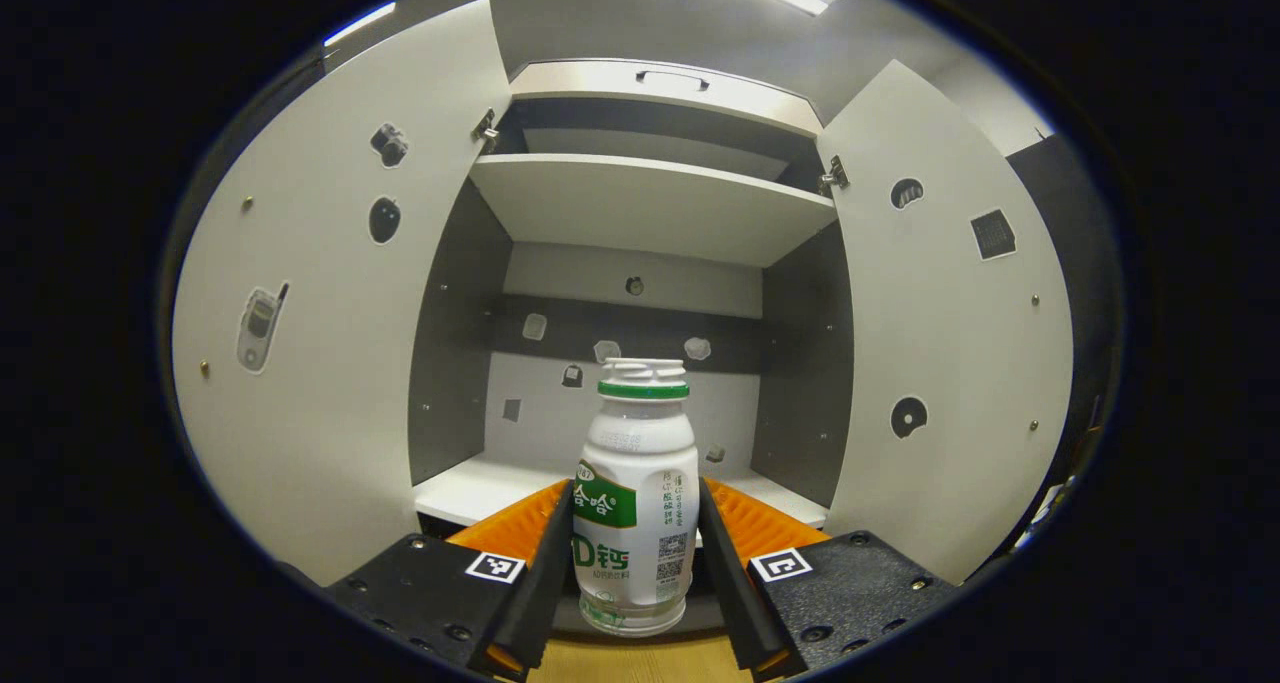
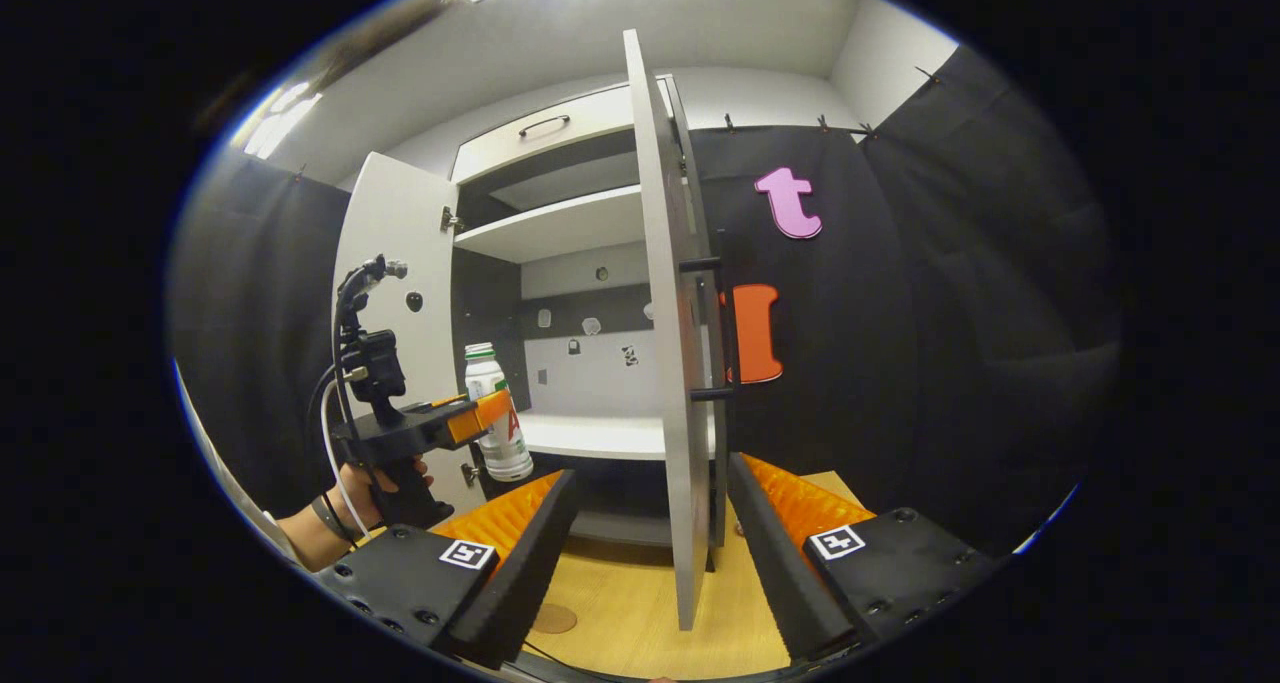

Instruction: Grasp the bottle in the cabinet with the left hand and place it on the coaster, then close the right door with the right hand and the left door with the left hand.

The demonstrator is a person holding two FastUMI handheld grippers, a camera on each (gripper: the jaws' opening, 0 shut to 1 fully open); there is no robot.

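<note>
Left gripper (image 1: 636, 563): nearest the lens in the left gripper view, its two black fingers press on either side of the bottle, pinching it at the lower body.
Bottle (image 1: 636, 503): white plastic, green band under a white cap, held upright in front of the cabinet's front edge, clear of the lower shelf (image 1: 470, 488); the right gripper view shows it lifted beside the left door (image 2: 400, 303).
Right gripper (image 2: 648, 553): fingers spread wide with nothing between them, pointing at the edge of the right door (image 2: 670, 363), which stands out toward the camera.
Cabinet (image 1: 640, 203): both doors swung fully open, upper shelf bare, small stickers on the back wall and on the doors' inner faces.
Coaster (image 2: 553, 618): probably the small round disc on the wooden table (image 2: 640, 613) near its front edge, below the right gripper's left finger; I judge it so by its shape alone.
Step in hand: bottle is grasped and out of the cabinet; carrying it to the coaster appears to be under way.
Next move: lower the bottle straight onto the disc, keep it upright, then release; both doors remain to be closed.
Writing: green panel with white Chinese characters, a large "D" with one more character, a QR code and fine print too small to make out.
Holder: a hand (image 2: 375, 503) grips the left tool's handle.
</note>
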